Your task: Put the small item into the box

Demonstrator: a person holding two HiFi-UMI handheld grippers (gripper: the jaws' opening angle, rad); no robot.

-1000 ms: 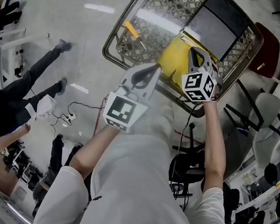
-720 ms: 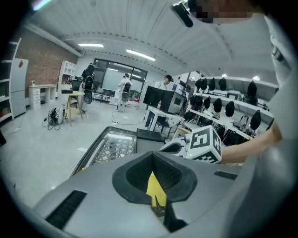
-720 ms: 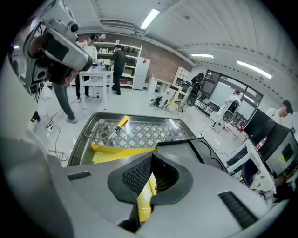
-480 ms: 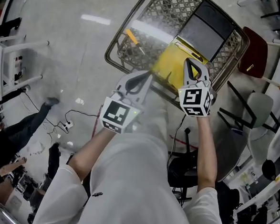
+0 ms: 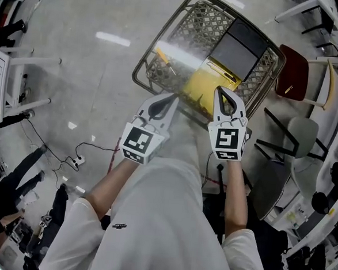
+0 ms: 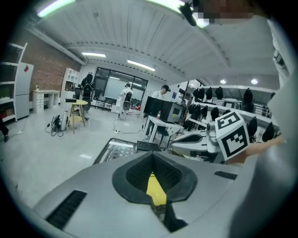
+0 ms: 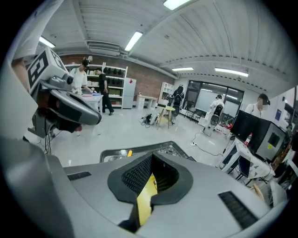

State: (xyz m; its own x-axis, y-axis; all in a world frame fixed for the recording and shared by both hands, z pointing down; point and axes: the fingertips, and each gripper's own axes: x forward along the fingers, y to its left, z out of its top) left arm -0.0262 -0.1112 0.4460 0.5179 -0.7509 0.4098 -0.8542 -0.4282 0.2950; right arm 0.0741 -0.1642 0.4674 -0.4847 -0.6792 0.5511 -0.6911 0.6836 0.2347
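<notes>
I'm holding left gripper (image 5: 172, 97) and right gripper (image 5: 220, 91) clenched and empty above the wire basket (image 5: 140, 72), presumably lining up, since the small orange item (image 5: 161, 54) is lying on mesh, apart from the yellow box (image 5: 202, 86).

We see a glossy grey concrete floor (image 5: 77, 50) under a ribbed white ceiling (image 7: 139, 18) with long strip lights (image 7: 134, 40). A red-brick wall (image 6: 46, 69) backs white shelving (image 7: 115, 76). A dark red chair (image 5: 293, 74) and a round yellow stool (image 6: 78, 103) stand about.
</notes>
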